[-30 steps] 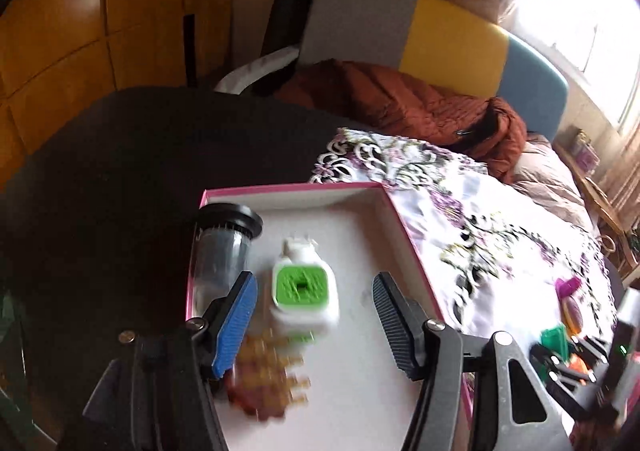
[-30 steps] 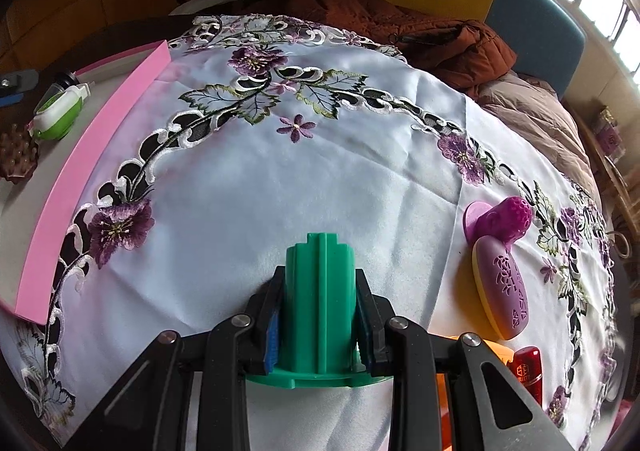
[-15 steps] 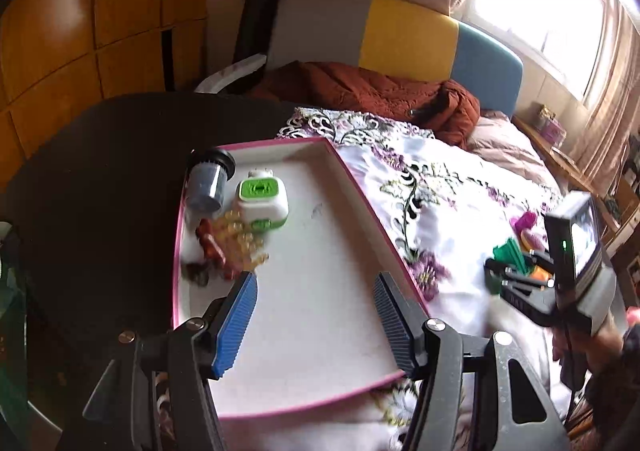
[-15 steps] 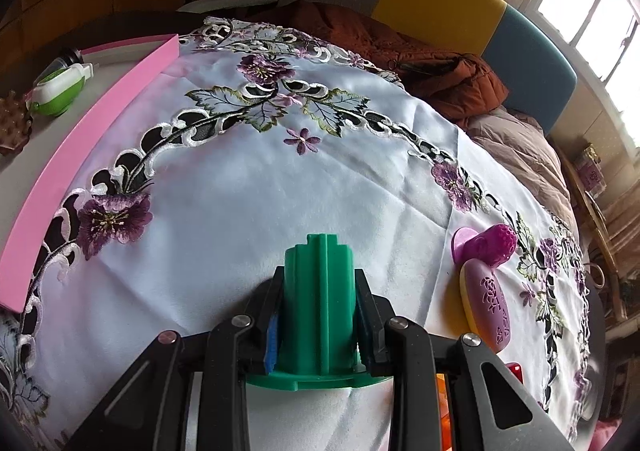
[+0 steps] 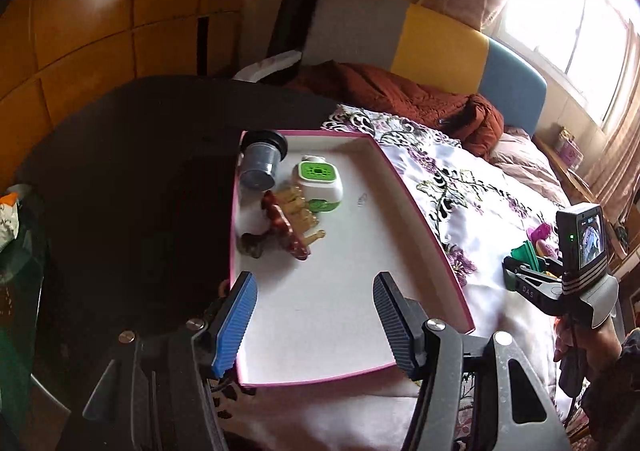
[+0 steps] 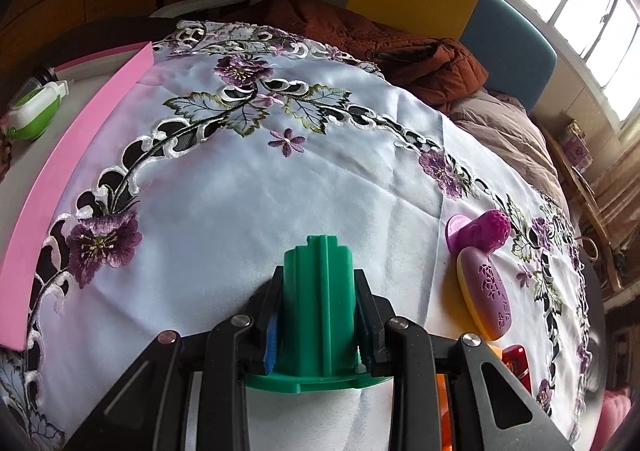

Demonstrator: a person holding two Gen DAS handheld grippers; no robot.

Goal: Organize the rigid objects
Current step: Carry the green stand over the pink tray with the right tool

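Observation:
My right gripper (image 6: 318,315) is shut on a green ribbed plastic piece (image 6: 318,303) and holds it over the embroidered white tablecloth (image 6: 248,195); it also shows in the left wrist view (image 5: 528,271). My left gripper (image 5: 314,311) is open and empty above the near end of a pink-rimmed white tray (image 5: 420,227). In the tray's far left part lie a dark cup (image 5: 262,163) on its side, a green-and-white device (image 5: 320,183) and a brown spiked massager (image 5: 290,223). The tray's pink wall (image 6: 72,155) shows at the left of the right wrist view.
A purple silicone piece (image 6: 480,235), a purple-and-yellow oval case (image 6: 486,295) and a red tube (image 6: 516,367) lie on the cloth at the right. A brown jacket (image 5: 400,99) lies on the sofa behind. The dark table (image 5: 132,155) extends left of the tray.
My left gripper has pulled back and up from the tray's far items, so the whole tray is in view. My right gripper keeps the green piece and has shifted slightly over the cloth.

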